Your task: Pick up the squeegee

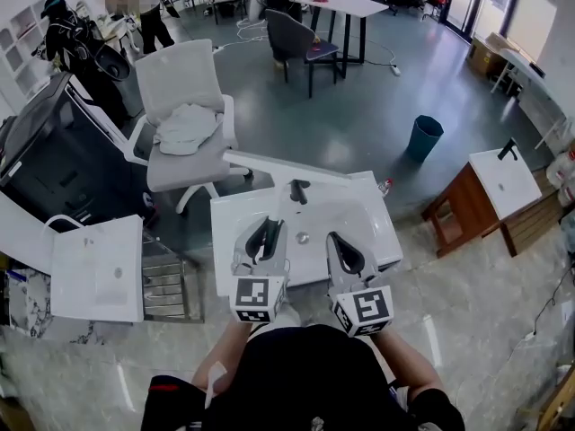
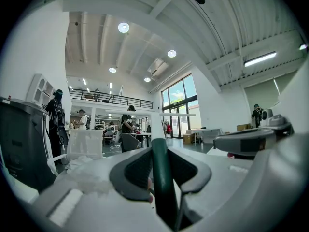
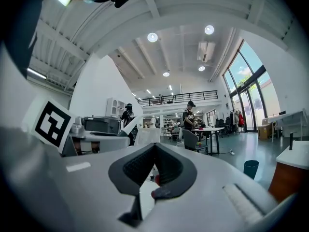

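Squeegee [image 2: 163, 187] clamped in left gripper [image 2: 157, 151], blade [image 1: 287, 166] along sink's [image 1: 232, 245] far edge.

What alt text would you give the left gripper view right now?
The left gripper has its jaws closed on the dark green handle of the squeegee, with the white blade bar across the view ahead. Behind: a bright hall, a white chair, people; the right gripper shows at right.

In the lower centre of the head view, the light grey plastic left gripper [image 1: 267, 229] and right gripper [image 1: 338, 241] are lined with black ribbed pads. Each is backed by a white cube [image 1: 254, 299] printed with black square markers. A black short-sleeved top [image 1: 305, 380] is worn.
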Tool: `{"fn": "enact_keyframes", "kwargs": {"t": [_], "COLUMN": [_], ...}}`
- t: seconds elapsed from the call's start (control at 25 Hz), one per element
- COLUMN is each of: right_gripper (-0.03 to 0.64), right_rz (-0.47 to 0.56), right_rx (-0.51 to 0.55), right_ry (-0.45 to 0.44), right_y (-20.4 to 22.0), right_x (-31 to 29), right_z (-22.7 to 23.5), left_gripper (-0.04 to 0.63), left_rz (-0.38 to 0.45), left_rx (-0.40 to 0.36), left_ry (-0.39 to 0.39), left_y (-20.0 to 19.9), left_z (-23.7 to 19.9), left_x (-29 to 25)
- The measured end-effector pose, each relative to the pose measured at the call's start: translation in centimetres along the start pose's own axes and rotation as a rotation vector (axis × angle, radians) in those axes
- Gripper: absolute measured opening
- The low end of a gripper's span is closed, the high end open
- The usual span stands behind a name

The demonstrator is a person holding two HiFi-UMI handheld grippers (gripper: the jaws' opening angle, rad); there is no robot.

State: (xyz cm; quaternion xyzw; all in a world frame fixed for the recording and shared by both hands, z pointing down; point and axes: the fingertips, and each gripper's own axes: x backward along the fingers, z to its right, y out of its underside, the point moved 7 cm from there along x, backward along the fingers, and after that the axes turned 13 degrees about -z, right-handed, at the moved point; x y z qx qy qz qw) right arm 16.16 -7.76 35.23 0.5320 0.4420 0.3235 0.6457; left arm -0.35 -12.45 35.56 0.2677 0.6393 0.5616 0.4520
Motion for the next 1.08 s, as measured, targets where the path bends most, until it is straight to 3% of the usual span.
{"fn": "enact_keyframes", "kwargs": {"t": [1.08], "right_gripper": [0.0], "right_rz": [-0.005], "right_rx": [-0.001], "right_ry": [0.018], "right_y": [0.3], "right_x": [-0.1], "right_z": [0.8], "left_gripper": [0.107], "left_rz": [-0.024], "left_rx": [-0.016], "left_ry": [0.012], "left_y": [1.4], "left_z": [0.6], "left_x": [-0.7]}}
